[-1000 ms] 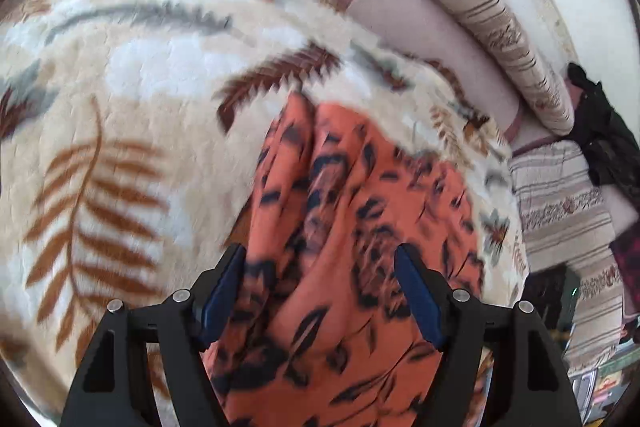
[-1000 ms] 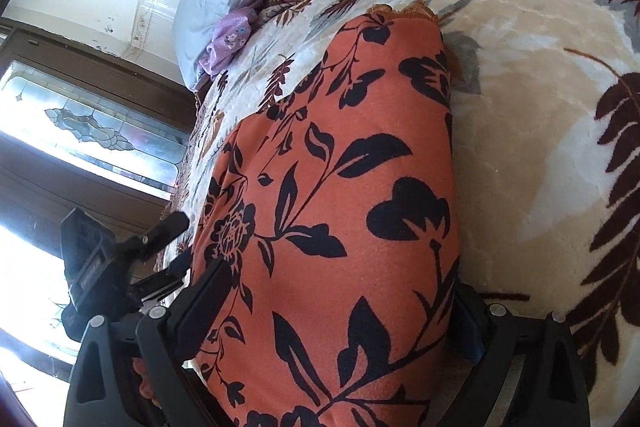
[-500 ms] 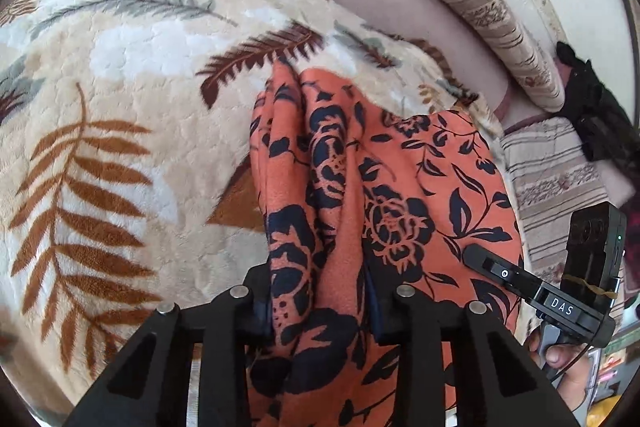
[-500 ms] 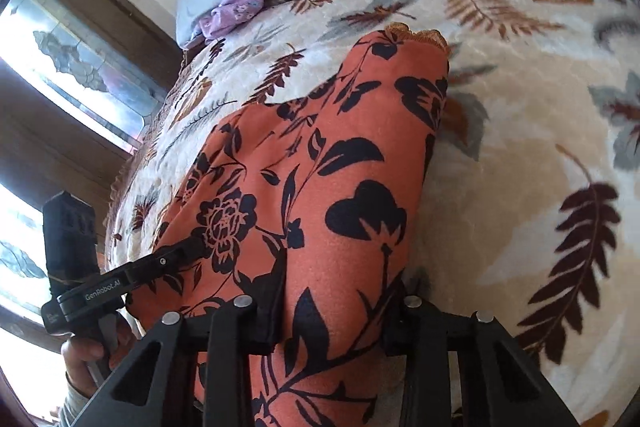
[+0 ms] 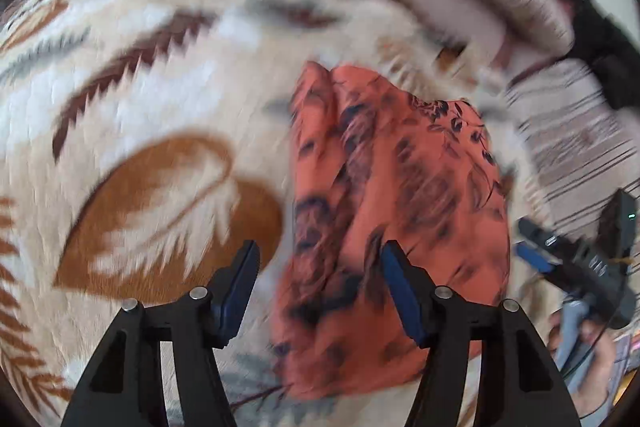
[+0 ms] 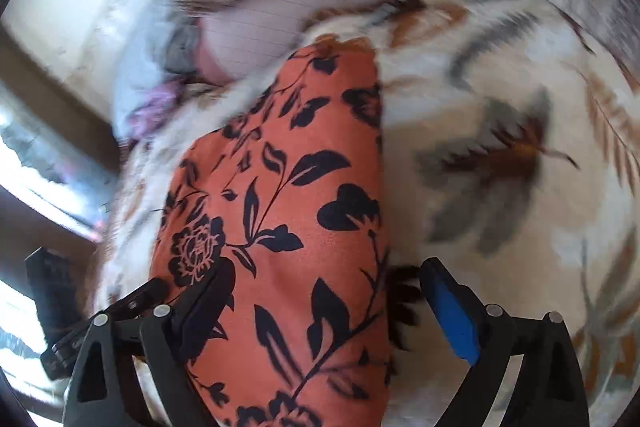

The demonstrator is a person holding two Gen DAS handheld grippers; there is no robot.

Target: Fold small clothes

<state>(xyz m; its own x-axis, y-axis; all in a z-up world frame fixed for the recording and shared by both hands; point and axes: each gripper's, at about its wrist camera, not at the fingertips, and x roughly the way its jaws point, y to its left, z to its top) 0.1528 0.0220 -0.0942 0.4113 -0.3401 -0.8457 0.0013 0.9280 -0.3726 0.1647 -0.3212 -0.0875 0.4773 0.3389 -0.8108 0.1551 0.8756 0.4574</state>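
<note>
Blurring smears both views, so folds are hard to read; I count one orange floral garment lying on the leaf-print blanket. My left gripper and right gripper have just spread apart, apparently pinching nothing.

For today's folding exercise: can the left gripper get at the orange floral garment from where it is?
Probably yes: the left gripper is open, and the orange floral garment lies uncovered on the blanket between its fingers.
</note>
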